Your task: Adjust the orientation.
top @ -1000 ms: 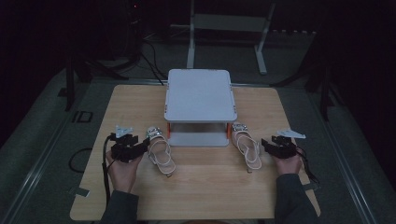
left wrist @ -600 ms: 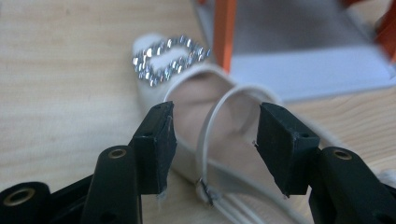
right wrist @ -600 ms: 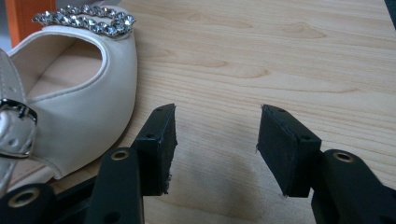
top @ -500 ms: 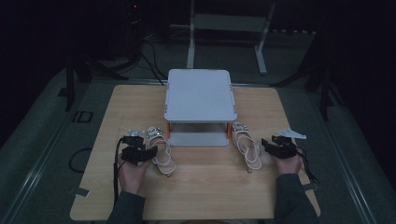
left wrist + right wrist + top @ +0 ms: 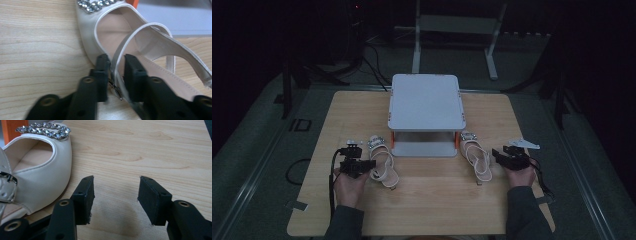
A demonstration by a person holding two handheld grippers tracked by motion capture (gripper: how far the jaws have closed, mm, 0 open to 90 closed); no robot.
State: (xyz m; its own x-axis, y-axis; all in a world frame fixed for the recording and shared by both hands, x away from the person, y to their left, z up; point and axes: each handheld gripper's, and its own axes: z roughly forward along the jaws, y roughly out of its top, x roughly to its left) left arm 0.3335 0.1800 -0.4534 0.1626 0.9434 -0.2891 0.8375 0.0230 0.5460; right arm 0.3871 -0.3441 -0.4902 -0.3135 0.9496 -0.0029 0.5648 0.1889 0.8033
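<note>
A pale cream sandal [image 5: 382,162] with a jewelled toe lies left of the stand, and its ankle strap [image 5: 140,32] arches over the footbed. My left gripper [image 5: 368,168] has just been closing, and its jaws [image 5: 116,58] now pinch the strap near the buckle. The second sandal [image 5: 475,155] lies right of the stand, toe toward it. Just to its right my right gripper [image 5: 496,154] rests low over the table, open, with bare wood between its fingers [image 5: 116,182]. That sandal's toe [image 5: 37,170] sits beside its left jaw without touching it.
A white two-level stand [image 5: 426,100] with orange posts sits at the middle back of the wooden table [image 5: 437,210]. Cables trail from both grippers off the table's sides. Dark floor and metal frame legs lie beyond the far edge.
My left gripper has shifted slightly toward the left sandal and its jaws have closed on the ankle strap. The right gripper and both sandals have not moved.
</note>
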